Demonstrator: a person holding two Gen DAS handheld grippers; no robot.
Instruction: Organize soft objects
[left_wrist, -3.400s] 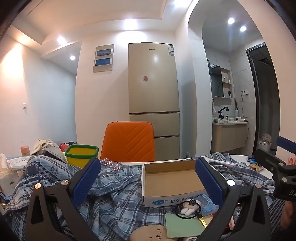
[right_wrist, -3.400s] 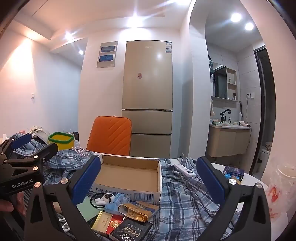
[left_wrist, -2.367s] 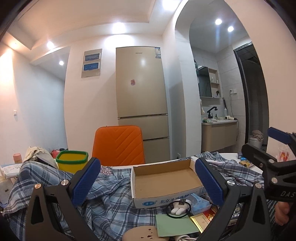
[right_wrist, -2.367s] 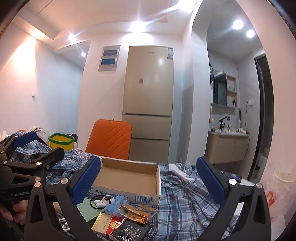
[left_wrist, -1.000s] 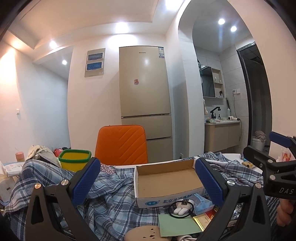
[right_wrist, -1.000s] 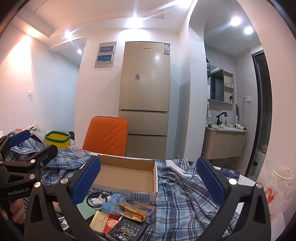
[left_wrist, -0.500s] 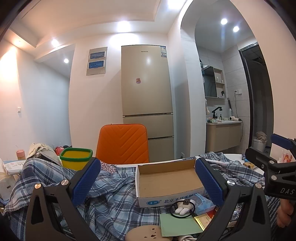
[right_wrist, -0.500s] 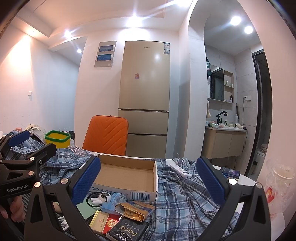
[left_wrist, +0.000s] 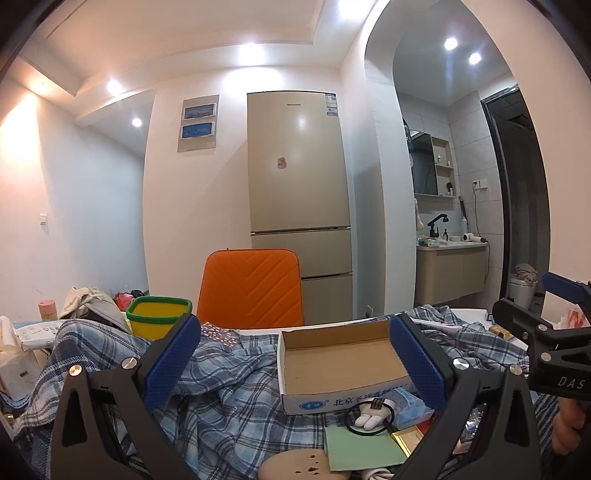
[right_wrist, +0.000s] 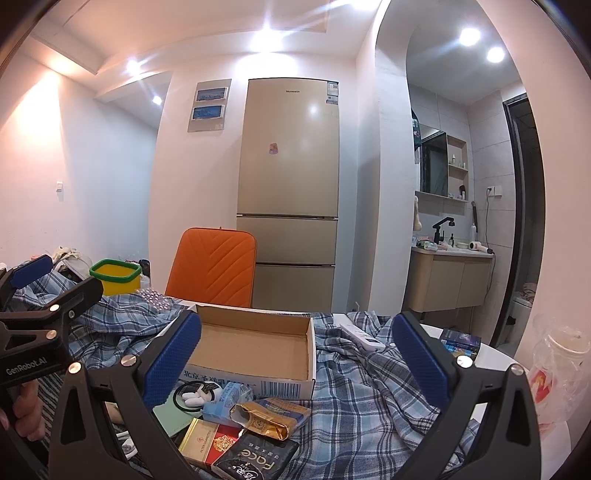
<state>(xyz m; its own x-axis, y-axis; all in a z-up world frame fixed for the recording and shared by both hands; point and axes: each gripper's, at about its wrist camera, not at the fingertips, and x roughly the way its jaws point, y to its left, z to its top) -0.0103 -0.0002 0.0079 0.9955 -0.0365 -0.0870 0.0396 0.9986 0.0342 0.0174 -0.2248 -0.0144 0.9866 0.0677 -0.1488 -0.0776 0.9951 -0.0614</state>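
A blue plaid cloth (left_wrist: 229, 384) lies crumpled over the table; it also shows in the right wrist view (right_wrist: 369, 391). An empty cardboard box (left_wrist: 340, 365) sits on it, also seen in the right wrist view (right_wrist: 255, 350). In front of the box lie a black ring with a small white soft item (left_wrist: 371, 419), a blue tissue pack (right_wrist: 227, 400), a gold pouch (right_wrist: 264, 419) and cigarette packs (right_wrist: 210, 441). My left gripper (left_wrist: 295, 363) is open and empty above the cloth. My right gripper (right_wrist: 295, 363) is open and empty above the box.
An orange chair (left_wrist: 253, 288) stands behind the table, with a fridge (left_wrist: 297, 206) behind it. A yellow bin with a green rim (left_wrist: 159, 321) sits at the left. A white remote (right_wrist: 362, 338) lies on the cloth. A plastic bag (right_wrist: 557, 373) is at the right.
Both views have shifted slightly as the hands sway. Both grippers stay open and nothing on the table has moved.
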